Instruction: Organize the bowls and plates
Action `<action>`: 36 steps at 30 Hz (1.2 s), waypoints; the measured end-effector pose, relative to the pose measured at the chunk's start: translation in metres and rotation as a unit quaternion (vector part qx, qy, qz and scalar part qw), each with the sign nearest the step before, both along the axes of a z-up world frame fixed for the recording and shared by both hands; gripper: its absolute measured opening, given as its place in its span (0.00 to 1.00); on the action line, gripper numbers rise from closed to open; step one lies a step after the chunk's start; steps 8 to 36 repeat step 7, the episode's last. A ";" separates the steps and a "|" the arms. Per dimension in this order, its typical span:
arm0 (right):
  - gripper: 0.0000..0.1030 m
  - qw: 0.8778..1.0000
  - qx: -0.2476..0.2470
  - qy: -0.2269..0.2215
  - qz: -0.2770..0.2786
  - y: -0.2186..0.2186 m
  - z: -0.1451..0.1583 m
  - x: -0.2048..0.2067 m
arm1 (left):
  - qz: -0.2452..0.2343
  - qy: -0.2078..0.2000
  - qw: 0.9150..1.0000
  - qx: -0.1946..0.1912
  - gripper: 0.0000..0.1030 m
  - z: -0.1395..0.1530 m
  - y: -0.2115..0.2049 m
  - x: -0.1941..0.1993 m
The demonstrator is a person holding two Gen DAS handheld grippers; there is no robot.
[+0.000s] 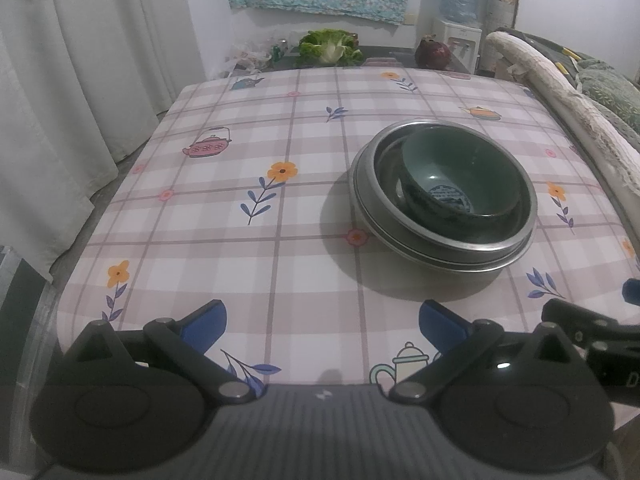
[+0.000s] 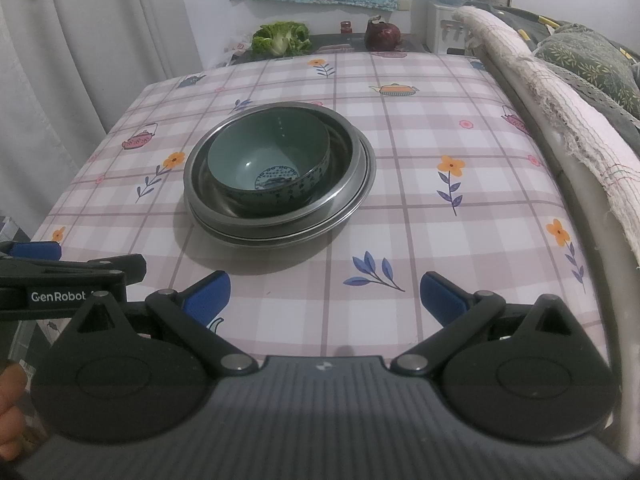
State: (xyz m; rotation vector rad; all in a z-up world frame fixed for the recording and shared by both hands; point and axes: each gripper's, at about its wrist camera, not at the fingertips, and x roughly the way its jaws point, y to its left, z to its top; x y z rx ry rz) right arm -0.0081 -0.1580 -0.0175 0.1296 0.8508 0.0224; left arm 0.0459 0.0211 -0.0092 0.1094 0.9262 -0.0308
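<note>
left gripper [image 1: 322,322]: fingers spread wide, nothing between them, hovering over the near table edge. stack sits at about 1 o'clock from it, well apart.
right gripper [image 2: 325,294]: also spread wide and empty, over the near edge. stack at about 11 o'clock, well apart. the left tool's arm shows at 9 o'clock in this view.
green bowl [image 1: 460,176]: ceramic, upright, blue pattern in the bottom. nested inside the steel bowl, sitting off-centre and leaning toward one wall.
steel bowl [image 1: 516,236]: upright, resting in the steel plate.
steel plate [image 1: 362,196]: bottom of the stack, flat on the tablecloth [image 1: 240,160]. rim shows a double edge; can't tell if that's one plate or two.
stack position: mid-table, nearer the right side by the padded rail [image 1: 560,92].
background: lettuce [image 1: 330,46] and a dark red pot [image 1: 434,54] on the dark surface beyond the far edge, 12 o'clock. not part of the job.
progress: judging from this, nesting looks done; big-to-small order is right, no loose dishes visible on the table.
left to do: maybe centring the green bowl, otherwise nothing obvious.
</note>
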 end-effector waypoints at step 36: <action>0.99 1.000 0.000 0.000 0.000 -0.001 0.000 0.000 | 0.000 0.001 1.000 0.000 1.00 0.000 0.000 0.000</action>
